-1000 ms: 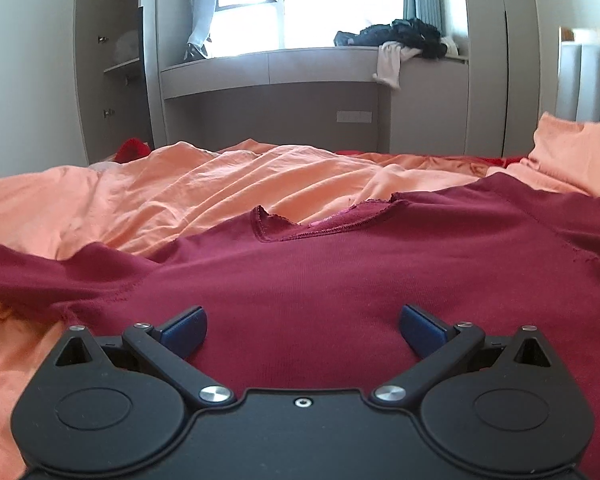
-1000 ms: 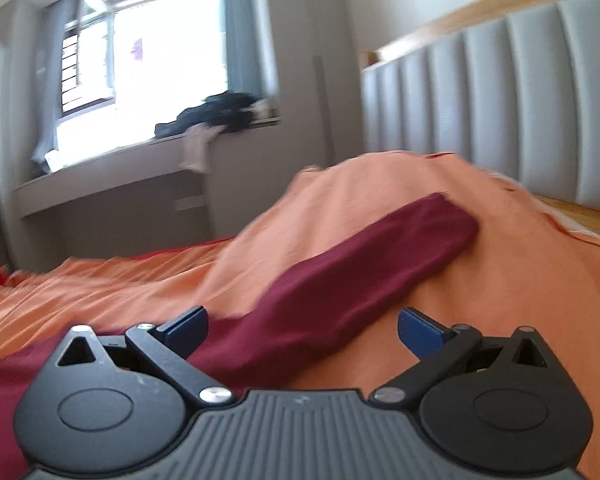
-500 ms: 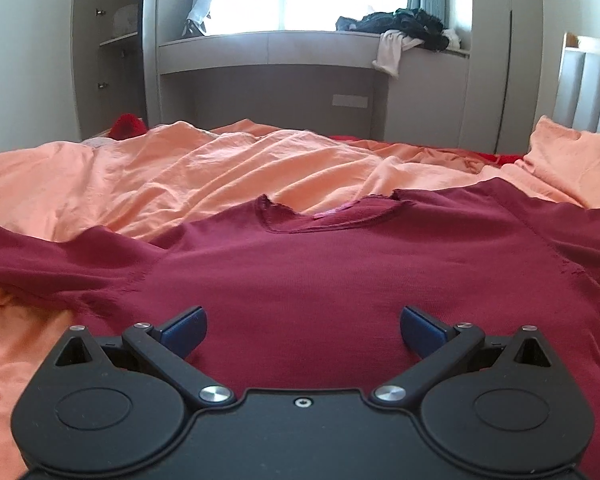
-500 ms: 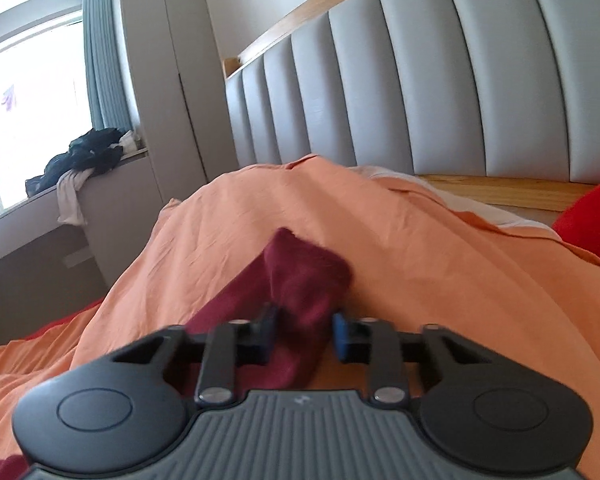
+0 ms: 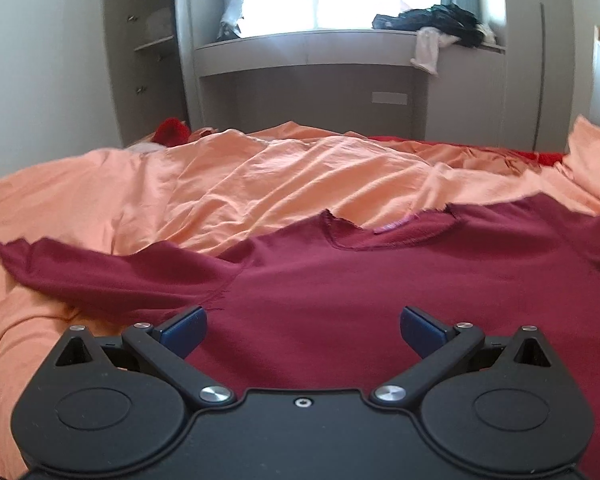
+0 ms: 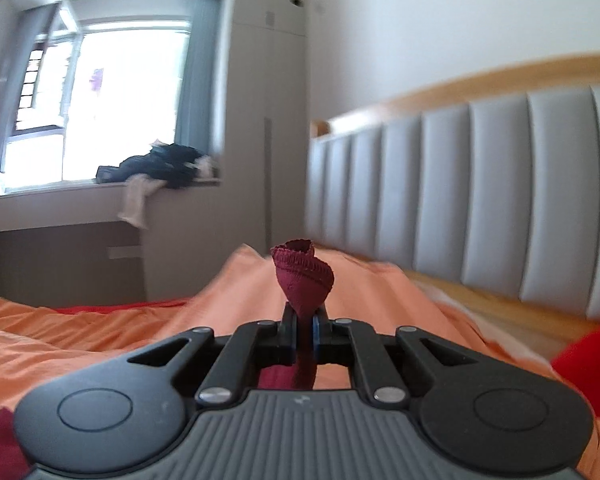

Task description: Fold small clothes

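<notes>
Left wrist view: I see my left gripper (image 5: 302, 330) with its jaws spread wide and nothing between them, hovering over the lower body of the maroon shirt (image 5: 380, 280). The shirt lies mostly flat on the orange sheet (image 5: 260, 176), neckline (image 5: 384, 232) toward 12 o'clock, one sleeve (image 5: 100, 272) stretched out toward 9 o'clock. Its other side runs off the frame at 3 o'clock, so this camera does not show where that sleeve ends.

Right wrist view: this fills the gap. My right gripper (image 6: 303, 334) is closed tight on the sleeve cuff (image 6: 303, 280), which sticks up past the fingertips at 12 o'clock as a twisted, stitched-hem roll. More maroon cloth hangs beneath the jaws. A scrap of the maroon fabric shows at 8 o'clock.

Only this view shows the padded grey headboard (image 6: 480, 200) at 2 o'clock and a red object (image 6: 588, 368) at 4 o'clock, too cropped to identify. Only the left view shows the shelving (image 5: 148, 60) at 10 o'clock.

Both views catch the window ledge (image 5: 308, 40) with a pile of dark clothes (image 6: 160, 164) on it.
</notes>
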Demonstrator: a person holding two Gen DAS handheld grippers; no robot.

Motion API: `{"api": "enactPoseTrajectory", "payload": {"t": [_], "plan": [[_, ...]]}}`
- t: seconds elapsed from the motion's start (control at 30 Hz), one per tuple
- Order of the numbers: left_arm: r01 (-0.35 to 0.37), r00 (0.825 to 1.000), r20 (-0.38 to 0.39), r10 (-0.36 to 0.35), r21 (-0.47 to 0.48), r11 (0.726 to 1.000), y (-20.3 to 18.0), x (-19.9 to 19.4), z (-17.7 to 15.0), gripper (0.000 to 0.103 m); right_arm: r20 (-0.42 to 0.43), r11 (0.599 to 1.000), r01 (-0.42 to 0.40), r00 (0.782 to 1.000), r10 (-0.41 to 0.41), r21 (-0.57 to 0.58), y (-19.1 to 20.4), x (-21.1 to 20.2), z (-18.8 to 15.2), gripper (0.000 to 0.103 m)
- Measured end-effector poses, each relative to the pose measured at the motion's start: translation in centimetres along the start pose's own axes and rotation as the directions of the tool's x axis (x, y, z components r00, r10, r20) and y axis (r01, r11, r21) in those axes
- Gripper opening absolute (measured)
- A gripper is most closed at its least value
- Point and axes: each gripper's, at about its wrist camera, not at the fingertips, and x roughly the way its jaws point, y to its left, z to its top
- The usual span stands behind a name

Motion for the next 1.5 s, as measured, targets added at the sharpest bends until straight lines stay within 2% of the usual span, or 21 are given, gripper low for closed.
{"api": "enactPoseTrajectory", "payload": {"t": [0.13,0.23,0.33,0.43,0.53,0.6,0.73,0.83,0.9,1.0,1.07,1.13,1.2,1.23,1.3,1.33,1.37,1.43,1.5], "plan": [[-0.03,0.999,0.026,0.031,-0.029,0.999,1.6,-0.8,0.9,0.103,0.062,0.994,-0.1,0.993,0.103,-0.047,4.3,-3.6,3.1,0.007],[-0.052,0.997,0.049,0.055,-0.06,0.997,3.2,-1.4,1.6,0.103,0.111,0.977,-0.192,0.973,0.202,-0.093,8.3,-6.6,4.8,0.007],[-0.069,0.996,0.054,0.075,-0.099,0.993,5.0,-1.7,2.1,0.103,0.146,0.943,-0.292,0.938,0.315,-0.159,13.1,-9.9,5.3,0.007],[-0.085,0.994,0.049,0.093,-0.146,0.986,6.8,-1.8,2.2,0.103,0.14,0.892,-0.394,0.892,0.429,-0.22,17.9,-13.1,4.4,0.007],[-0.097,0.994,0.037,0.106,-0.194,0.976,8.6,-1.7,2.1,0.103,0.109,0.833,-0.472,0.848,0.518,-0.289,22.7,-16.1,2.1,0.007],[-0.106,0.993,0.029,0.115,-0.214,0.971,9.5,-1.5,1.9,0.103,0.075,0.795,-0.498,0.83,0.553,-0.347,25.9,-17.9,-0.3,0.007],[-0.119,0.992,0.019,0.127,-0.232,0.965,10.6,-1.1,1.3,0.103,-0.018,0.713,-0.523,0.812,0.583,-0.467,31.6,-20.4,-6.8,0.007],[-0.124,0.991,0.012,0.13,-0.232,0.965,10.9,-0.7,0.8,0.103,-0.09,0.658,-0.533,0.808,0.582,-0.532,34.0,-22.0,-11.6,0.007],[-0.125,0.991,0.008,0.131,-0.225,0.966,11.0,-0.4,0.5,0.103,-0.131,0.614,-0.529,0.81,0.572,-0.586,35.3,-22.8,-13.9,0.008],[-0.124,0.992,0.004,0.128,-0.218,0.968,10.8,-0.1,0.1,0.103,-0.196,0.539,-0.542,0.799,0.569,-0.644,36.5,-23.8,-16.7,0.008],[-0.108,0.994,0.007,0.113,-0.227,0.968,10.7,0.1,0.0,0.103,-0.224,0.488,-0.563,0.776,0.589,-0.667,36.7,-24.8,-18.3,0.013],[-0.084,0.996,0.011,0.089,-0.242,0.967,10.6,0.2,-0.2,0.103,-0.243,0.431,-0.568,0.759,0.604,-0.701,36.6,-26.1,-19.8,0.026],[-0.059,0.998,0.013,0.064,-0.256,0.965,10.3,0.3,-0.2,0.103,-0.231,0.399,-0.556,0.749,0.621,-0.729,36.0,-27.2,-20.8,0.044],[-0.046,0.999,0.014,0.052,-0.261,0.964,10.0,0.3,-0.2,0.103,-0.227,0.397,-0.553,0.748,0.624,-0.732,35.5,-27.6,-20.8,0.049],[-0.022,1.0,0.016,0.027,-0.267,0.963,9.3,0.6,-0.1,0.103,-0.224,0.414,-0.568,0.742,0.632,-0.711,34.2,-27.6,-20.1,0.071],[-0.008,1.0,0.014,0.012,-0.265,0.964,8.8,0.9,0.0,0.103,-0.232,0.428,-0.587,0.735,0.637,-0.687,33.4,-27.6,-19.7,0.076],[0.007,1.0,0.008,-0.005,-0.257,0.966,8.1,1.3,0.0,0.103,-0.24,0.444,-0.606,0.731,0.639,-0.66,32.6,-27.0,-18.9,0.087],[0.027,0.999,-0.011,-0.03,-0.232,0.972,6.6,2.1,-0.1,0.103,-0.247,0.489,-0.628,0.733,0.634,-0.606,30.2,-26.1,-17.3,0.093],[0.035,0.999,-0.016,-0.039,-0.201,0.979,4.8,2.7,-0.4,0.103,-0.24,0.542,-0.614,0.759,0.605,-0.574,27.7,-25.2,-16.5,0.096]]}}
